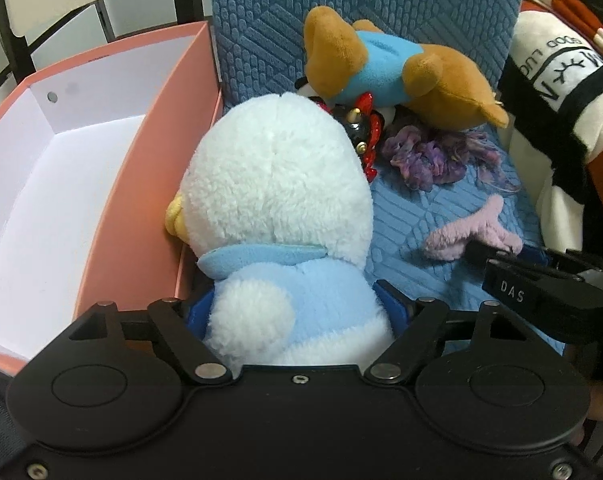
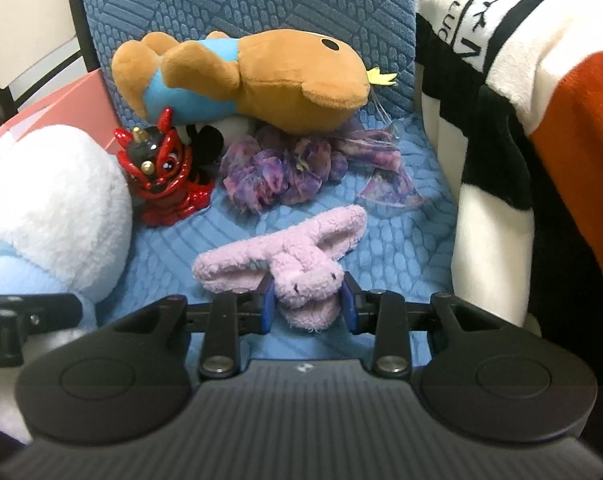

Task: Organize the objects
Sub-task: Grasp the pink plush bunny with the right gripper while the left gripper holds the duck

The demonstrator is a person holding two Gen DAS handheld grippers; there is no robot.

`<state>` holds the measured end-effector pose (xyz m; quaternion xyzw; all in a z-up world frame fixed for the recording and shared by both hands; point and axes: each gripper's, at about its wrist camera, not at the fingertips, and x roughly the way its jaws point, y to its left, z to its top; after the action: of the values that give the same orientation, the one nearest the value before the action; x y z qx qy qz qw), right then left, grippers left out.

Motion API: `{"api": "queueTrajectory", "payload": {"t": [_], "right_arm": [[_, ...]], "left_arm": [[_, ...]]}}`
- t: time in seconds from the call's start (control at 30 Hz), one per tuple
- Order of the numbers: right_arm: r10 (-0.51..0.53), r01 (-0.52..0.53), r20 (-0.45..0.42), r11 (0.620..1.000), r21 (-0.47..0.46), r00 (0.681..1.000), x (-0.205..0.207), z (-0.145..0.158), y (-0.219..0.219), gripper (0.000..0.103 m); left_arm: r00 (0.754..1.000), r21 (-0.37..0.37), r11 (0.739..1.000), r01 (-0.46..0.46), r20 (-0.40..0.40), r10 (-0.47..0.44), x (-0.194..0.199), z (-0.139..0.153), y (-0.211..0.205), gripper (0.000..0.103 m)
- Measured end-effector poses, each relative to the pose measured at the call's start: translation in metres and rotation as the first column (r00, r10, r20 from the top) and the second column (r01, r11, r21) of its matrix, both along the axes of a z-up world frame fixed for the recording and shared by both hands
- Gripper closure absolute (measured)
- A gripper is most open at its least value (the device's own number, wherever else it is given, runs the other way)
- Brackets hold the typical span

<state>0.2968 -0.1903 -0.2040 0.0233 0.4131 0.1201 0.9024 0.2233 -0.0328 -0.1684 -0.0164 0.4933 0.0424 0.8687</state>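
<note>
A white plush duck (image 1: 277,184) in a light blue outfit sits upright on the blue cushion, right against the pink box (image 1: 141,160). My left gripper (image 1: 295,304) is shut on its body, a blue pad pressing each side. A small pink plush (image 2: 301,264) lies flat on the cushion. My right gripper (image 2: 308,300) is shut on its head end. In the left wrist view the pink plush (image 1: 469,232) lies at the right, with the right gripper (image 1: 541,276) on it. The box is open, its white inside bare.
A brown plush in a blue shirt (image 2: 261,76) lies at the back of the textured blue cushion (image 2: 173,248). In front of it stand a red and black figurine (image 2: 161,176) and crumpled purple fabric (image 2: 281,172). A striped orange, white and black blanket (image 2: 541,80) rises at the right.
</note>
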Motion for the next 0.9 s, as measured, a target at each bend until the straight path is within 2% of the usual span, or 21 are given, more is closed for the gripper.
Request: {"api": "queueTrajectory", "payload": {"t": [0.07,0.13,0.4,0.57,0.7,0.8,0.9], "right_arm": [[-0.027,0.027,-0.032,1.0,-0.016,0.999,-0.004,0.0,0.0,0.067],[-0.065,0.066,-0.059,0.998,0.016,0.996,-0.009,0.002,-0.004,0.068],[-0.159,0.164,-0.101,0.986,0.042,0.982,-0.045,0.014,-0.004,0.068],[-0.168,0.173,-0.103,0.984,0.042,0.98,-0.078,0.017,-0.003,0.068],[-0.164,0.165,-0.111,0.986,0.004,0.98,-0.098,0.011,0.005,0.066],[-0.156,0.157,-0.112,0.988,-0.001,0.981,-0.101,0.009,0.006,0.061],[-0.163,0.162,-0.106,0.987,-0.017,0.981,-0.097,0.007,0.01,0.05]], "left_arm": [[1.0,-0.006,1.0,0.007,0.004,-0.007,-0.007,0.002,0.001,0.025],[1.0,-0.019,1.0,0.013,0.006,-0.013,-0.014,0.004,0.004,0.025],[0.998,-0.061,0.997,0.054,0.014,-0.053,-0.035,0.013,0.012,0.025],[0.997,-0.083,0.993,0.078,0.015,-0.077,-0.051,0.014,0.016,0.026],[0.996,-0.095,0.991,0.094,0.02,-0.092,-0.057,0.014,0.02,0.026],[0.995,-0.118,0.988,0.098,0.017,-0.097,-0.057,0.014,0.024,0.021],[0.996,-0.146,0.985,0.094,0.009,-0.094,-0.055,0.011,0.027,0.019]]}}
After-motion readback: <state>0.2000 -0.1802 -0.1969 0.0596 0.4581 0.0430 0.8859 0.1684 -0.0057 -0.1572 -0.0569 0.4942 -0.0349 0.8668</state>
